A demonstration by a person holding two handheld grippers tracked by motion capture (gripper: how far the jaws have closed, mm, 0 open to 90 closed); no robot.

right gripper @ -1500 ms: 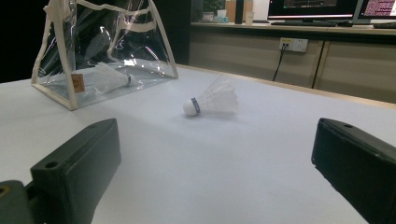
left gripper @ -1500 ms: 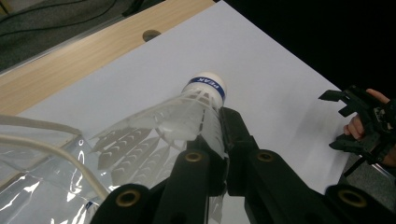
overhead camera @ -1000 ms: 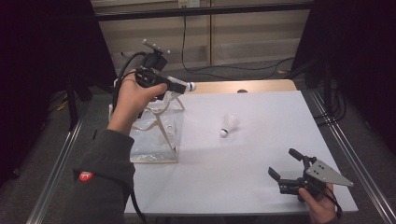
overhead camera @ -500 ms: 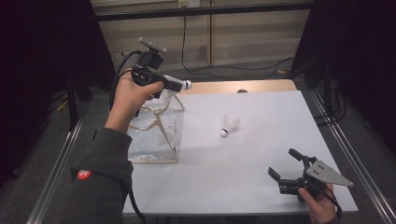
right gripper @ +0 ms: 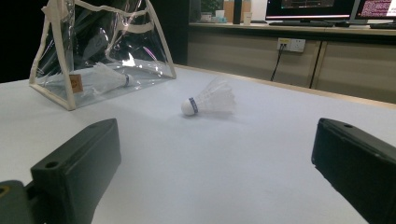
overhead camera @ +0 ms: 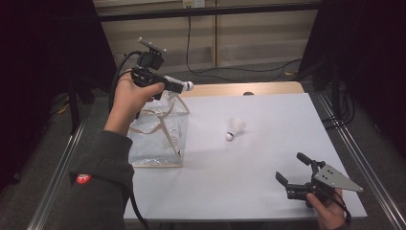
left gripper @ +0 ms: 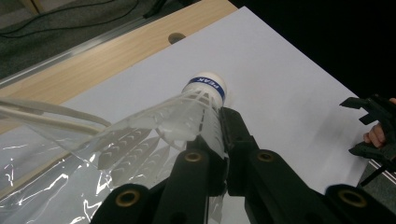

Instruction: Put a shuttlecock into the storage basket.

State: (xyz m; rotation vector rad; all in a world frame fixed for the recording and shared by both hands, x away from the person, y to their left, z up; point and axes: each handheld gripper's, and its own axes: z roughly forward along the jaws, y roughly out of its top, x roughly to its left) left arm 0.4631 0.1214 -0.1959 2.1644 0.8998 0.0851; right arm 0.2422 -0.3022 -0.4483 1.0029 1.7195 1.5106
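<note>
Left gripper (overhead camera: 178, 86): clamping a white shuttlecock (left gripper: 198, 109) by its skirt, holding it raised above the clear bag (overhead camera: 158, 139).
Right gripper (overhead camera: 293, 168): resting low at the near table (overhead camera: 268, 124) corner, jaws standing apart.
Second shuttlecock (overhead camera: 234, 128): lying mid-table.

The high view is looking down and forward over the white bench (overhead camera: 268, 191). The left gripper view is peering closely along its jaws across it. The right gripper view is skimming low; both are sharing the clear bag (right gripper: 100, 51).
</note>
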